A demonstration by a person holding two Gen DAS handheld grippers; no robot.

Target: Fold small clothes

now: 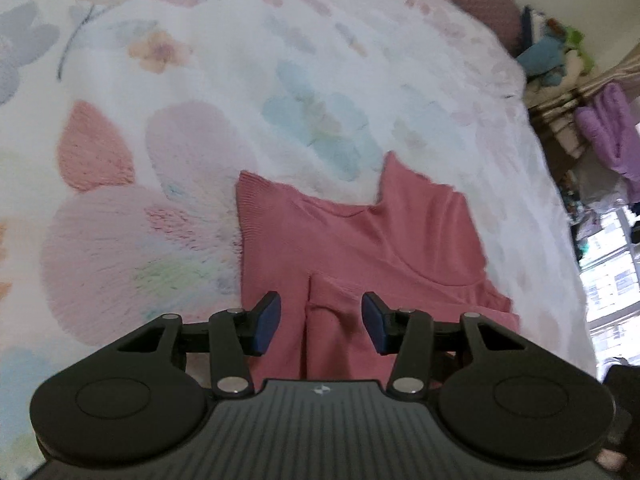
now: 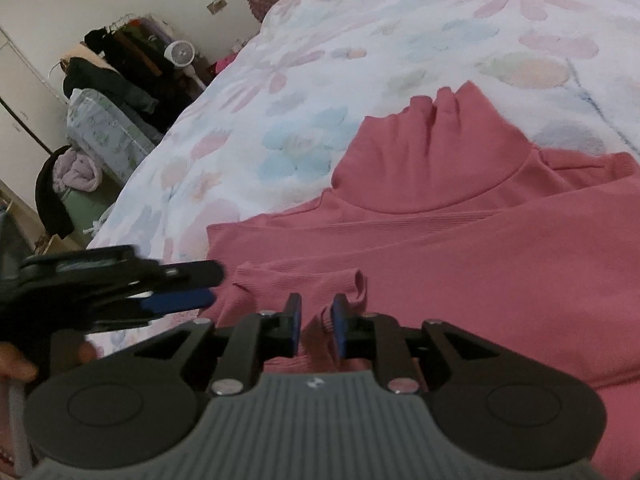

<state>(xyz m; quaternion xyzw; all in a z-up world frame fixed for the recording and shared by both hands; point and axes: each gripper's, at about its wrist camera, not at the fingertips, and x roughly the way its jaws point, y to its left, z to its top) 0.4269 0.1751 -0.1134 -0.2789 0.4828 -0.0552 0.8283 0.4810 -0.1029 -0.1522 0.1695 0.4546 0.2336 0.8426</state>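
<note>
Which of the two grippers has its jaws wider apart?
The left gripper: its jaws stand wide over the pink top. The right gripper shows only a narrow gap.

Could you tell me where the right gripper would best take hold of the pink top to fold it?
Probably the ribbed sleeve cuff lying just ahead of the right gripper. It forms a raised fold on the pink top, so coming straight forward, jaws either side of it, should catch it without digging into the floral blanket.

Pink top on a flowery white blanket

Pastel pink, blue and peach blooms; black grippers with blue pads.
</note>
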